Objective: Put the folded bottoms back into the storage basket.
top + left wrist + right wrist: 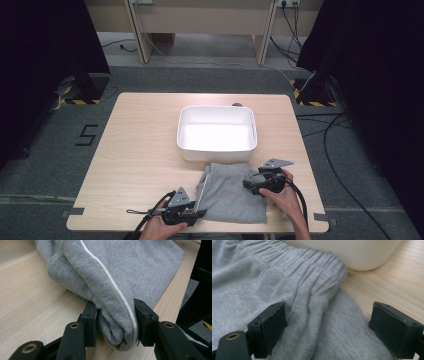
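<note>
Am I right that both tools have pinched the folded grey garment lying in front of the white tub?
Not quite: the left tool has pinched the grey garment's edge, but in the right gripper view the right tool stands open over it. The white tub is as you say.

Both hands are gripping black claws w/ brass rivets, square pads, grey three-cornered top plates & black cables trailing: left claw (200, 213), right claw (248, 183).

A folded grey garment (231, 191) with a thin white stripe and a gathered elastic waistband lies flat at the table's near edge, its far end touching a white tub, one folded corner bunched up.
</note>
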